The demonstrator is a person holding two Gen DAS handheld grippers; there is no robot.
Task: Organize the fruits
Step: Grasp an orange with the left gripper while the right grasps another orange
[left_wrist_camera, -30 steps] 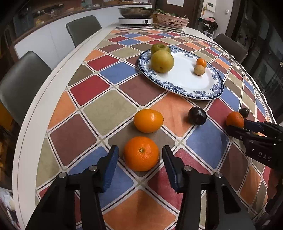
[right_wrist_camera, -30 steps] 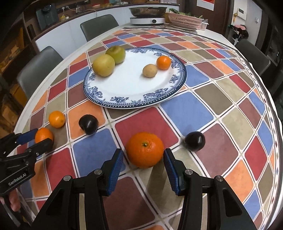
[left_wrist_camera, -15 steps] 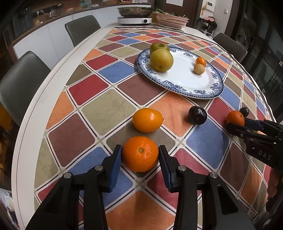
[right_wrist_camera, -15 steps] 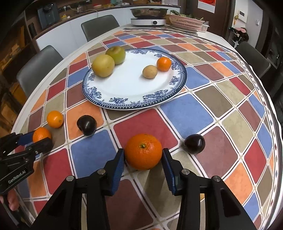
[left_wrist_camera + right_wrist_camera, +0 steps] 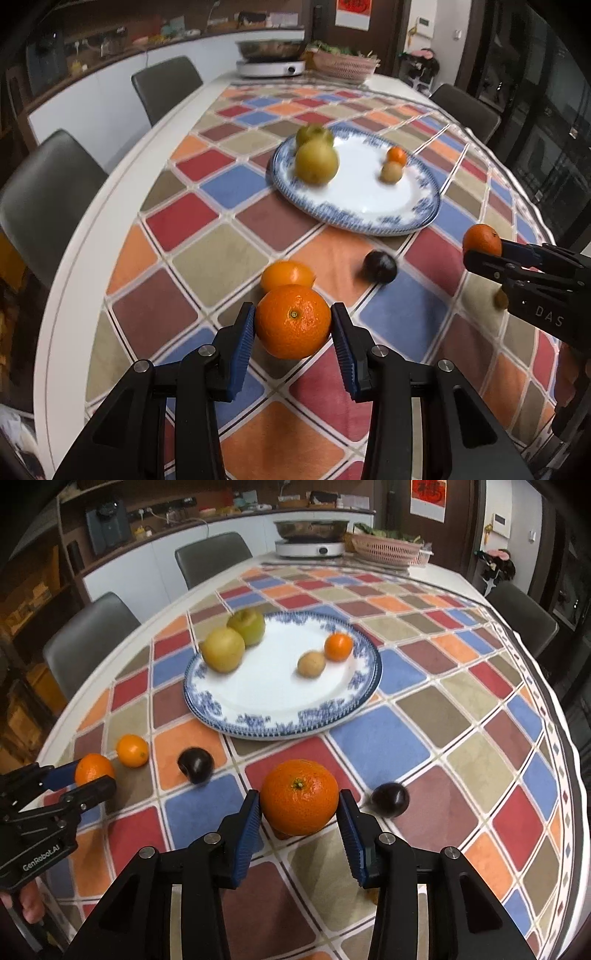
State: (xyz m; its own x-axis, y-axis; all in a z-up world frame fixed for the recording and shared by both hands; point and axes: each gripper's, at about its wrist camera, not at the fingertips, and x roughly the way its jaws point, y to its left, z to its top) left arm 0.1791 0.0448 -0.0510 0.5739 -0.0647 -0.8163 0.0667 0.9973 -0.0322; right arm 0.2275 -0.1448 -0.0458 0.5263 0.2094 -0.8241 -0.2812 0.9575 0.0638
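Orange fills both wrist views: the left gripper is clamped on a large orange, and the right gripper is clamped on a second orange. Both fruits seem raised clear of the chequered cloth on the bench, though the blur makes the gap hard to judge. The step in hand looks like the carry toward the blue-rimmed plate, which already holds two yellow-green fruits, a small brown one and a small orange one. A smaller orange sits just behind the left gripper's load, and two dark plums lie on the cloth near the plate's front rim. Next, each gripper should travel forward over that rim and set its orange on bare white, apart from the fruit there, so nothing rolls.
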